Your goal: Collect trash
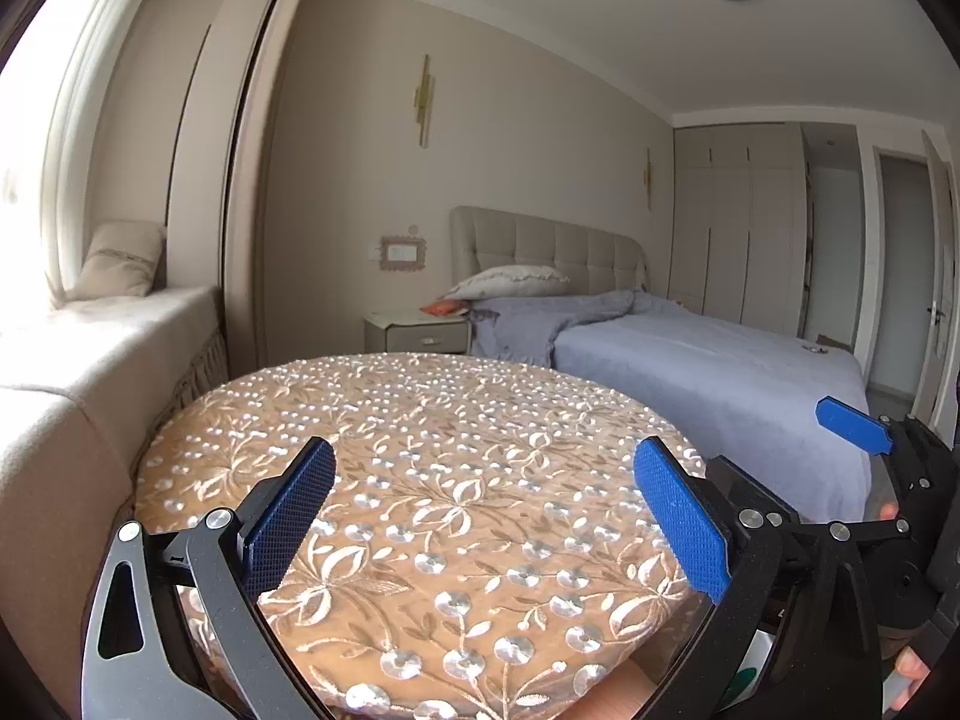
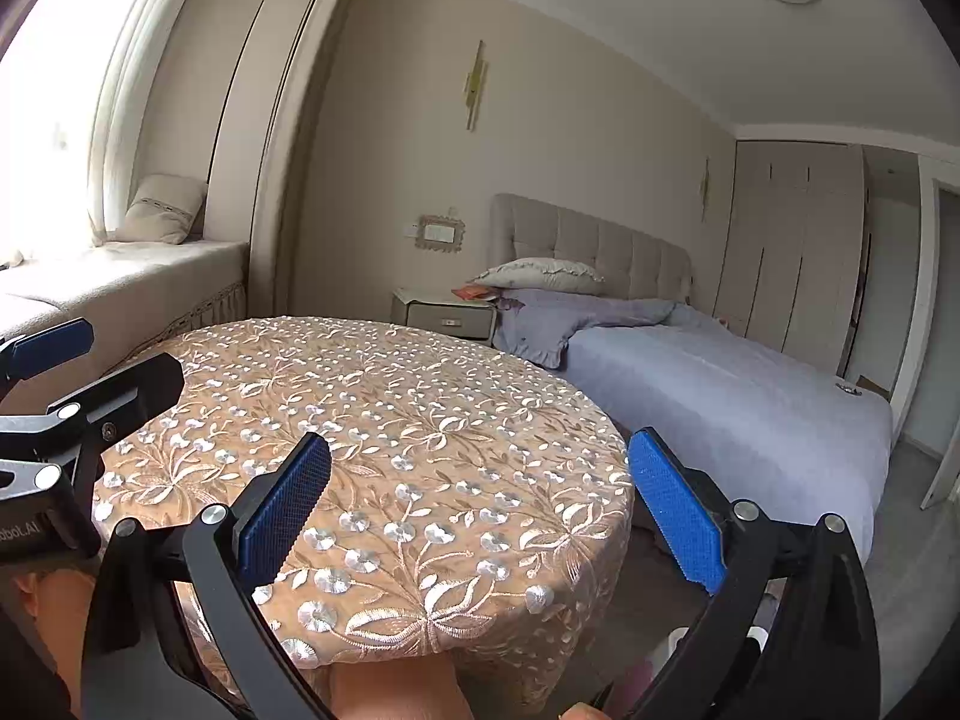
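My left gripper (image 1: pixel 483 468) is open and empty, held above the near part of a round table (image 1: pixel 420 420) covered with a tan floral embroidered cloth. My right gripper (image 2: pixel 480 462) is open and empty too, over the table's near right part (image 2: pixel 372 408). The right gripper also shows at the right edge of the left wrist view (image 1: pixel 864 426); the left gripper shows at the left edge of the right wrist view (image 2: pixel 60 360). No trash shows on the cloth. A white object with green print (image 1: pixel 750 666) shows low beside the table, partly hidden by my finger.
A bed (image 1: pixel 720 372) with a lilac cover stands right of the table, with a nightstand (image 1: pixel 420 333) behind. A cushioned window bench (image 1: pixel 90 348) runs along the left. Wardrobes (image 1: pixel 738 228) and a doorway lie at the far right. Small items (image 2: pixel 849 387) lie on the bed's far corner.
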